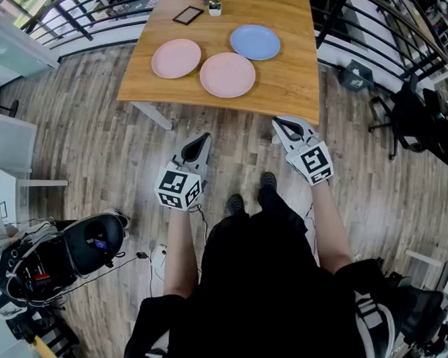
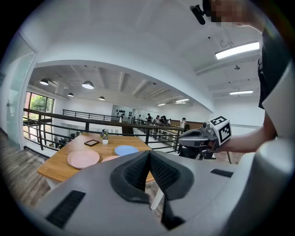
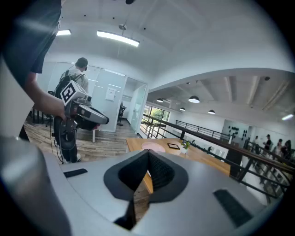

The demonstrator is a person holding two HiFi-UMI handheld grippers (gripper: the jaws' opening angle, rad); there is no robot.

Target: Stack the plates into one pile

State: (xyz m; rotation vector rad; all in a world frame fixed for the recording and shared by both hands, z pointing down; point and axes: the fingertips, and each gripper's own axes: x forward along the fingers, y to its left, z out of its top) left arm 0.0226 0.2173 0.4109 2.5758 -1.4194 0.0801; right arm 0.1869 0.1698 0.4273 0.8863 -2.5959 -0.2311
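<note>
Standing short of the table (image 1: 294, 84), person holds both grippers off its near edge, nothing picked up yet. Approach step, I'd say. Left gripper (image 1: 203, 138): jaws pressed together, nothing between. Right gripper (image 1: 278, 122): same, closed & empty.

Three plates lie apart, none stacked. Left pink plate (image 1: 176, 58) sits twd the left edge, middle pink plate (image 1: 228, 74) nearest the near edge, blue plate (image 1: 255, 41) behind it twd the right edge.

Next move prob. needs stepping in, opening one jaw pair, catching a rim & lifting that plate onto a neighbour.

Head view alone gives all three plates whole, plus black frame (image 1: 188, 15) & small plant (image 1: 214, 4) by the far edge. Left gripper view hides most of the middle pink plate behind its jaws but shows the railing (image 2: 40, 131). Right gripper view catches one pink plate only, and another person (image 3: 79, 73) w/ a backpack.
</note>
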